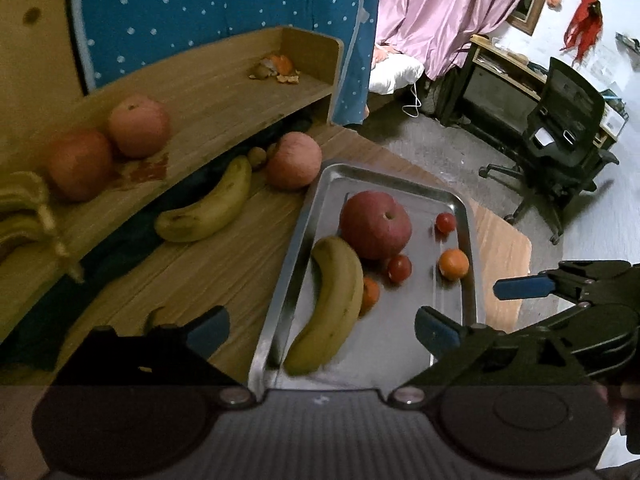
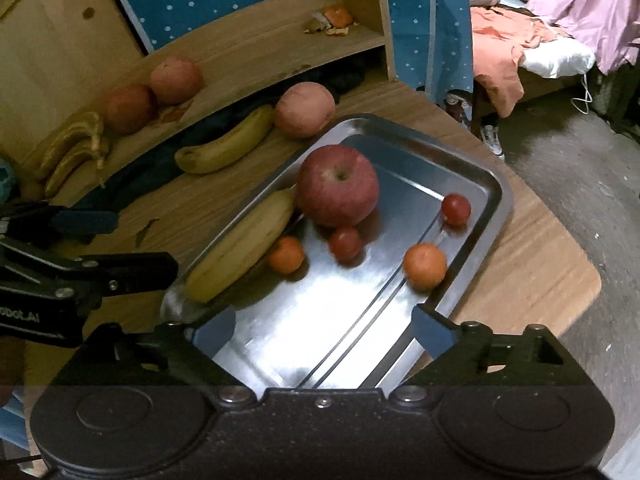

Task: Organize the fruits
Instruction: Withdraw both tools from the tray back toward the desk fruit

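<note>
A steel tray [image 1: 288, 248] [image 2: 496, 184] on the wooden table holds a red apple [image 1: 376, 224] [image 2: 338, 186], a banana [image 1: 332, 304] [image 2: 244, 248], two cherry tomatoes [image 1: 445, 223] [image 2: 455, 210] and two small oranges [image 1: 453, 264] [image 2: 425, 266]. My left gripper [image 1: 322, 332] hovers open over the tray's near end, and the banana's lower part lies between its fingers without touching them. My right gripper [image 2: 324, 330] is open too, above bare tray metal. Beside the tray lie another banana [image 1: 208, 208] [image 2: 228, 144] and a pale apple [image 1: 294, 160] [image 2: 305, 110].
A wooden shelf [image 1: 224, 92] [image 2: 256, 52] behind the tray carries two apples [image 1: 138, 126], dark bananas [image 1: 28, 216] and orange peel [image 1: 278, 68]. The table edge [image 2: 568, 272] drops off to the right. On the floor beyond it stands an office chair [image 1: 560, 140].
</note>
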